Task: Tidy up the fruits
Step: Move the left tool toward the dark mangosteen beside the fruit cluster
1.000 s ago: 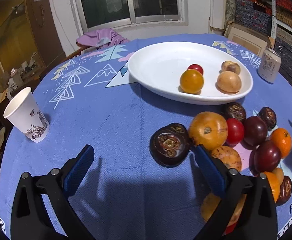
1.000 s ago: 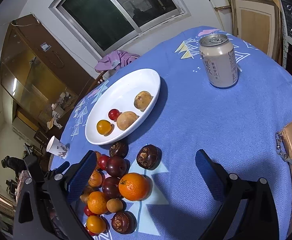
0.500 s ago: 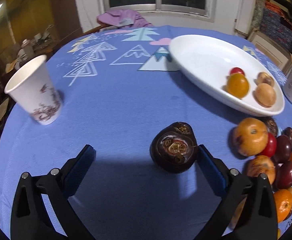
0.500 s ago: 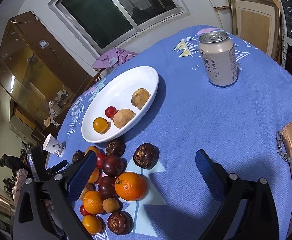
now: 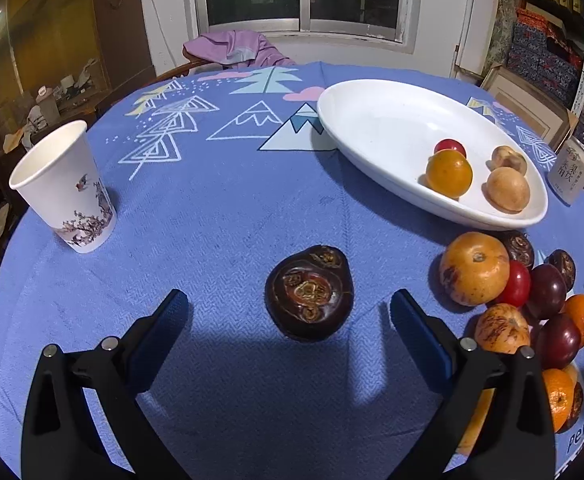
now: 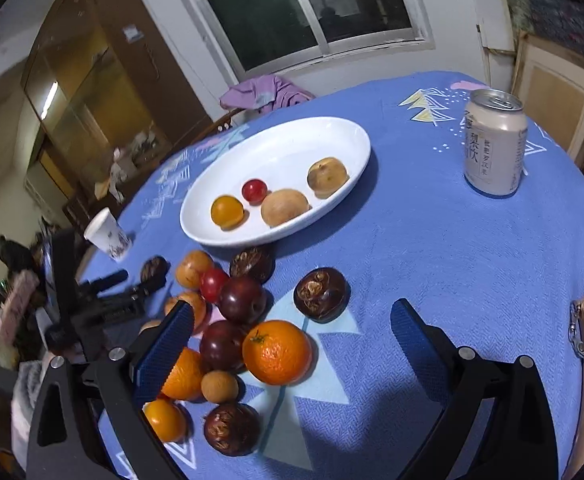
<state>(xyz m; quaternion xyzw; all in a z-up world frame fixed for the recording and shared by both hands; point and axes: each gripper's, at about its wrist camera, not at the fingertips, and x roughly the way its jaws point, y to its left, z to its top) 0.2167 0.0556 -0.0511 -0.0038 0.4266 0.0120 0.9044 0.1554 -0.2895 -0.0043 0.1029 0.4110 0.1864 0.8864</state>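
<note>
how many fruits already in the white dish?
4 in the white dish: a yellow-orange one nearest the cup end, a small red one behind it, a tan one at the near rim, and another tan one toward the can.

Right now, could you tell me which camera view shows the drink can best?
The right wrist view: the drink can stands whole and upright on the blue tablecloth, its pull-tab top visible. The left wrist view catches only a small, distorted part of it at the right edge.

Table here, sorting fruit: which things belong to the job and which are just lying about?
Part of the job:
white oval dish
dark wrinkled fruit
loose fruit pile
left gripper

Lying about:
paper cup
drink can
purple cloth
</note>
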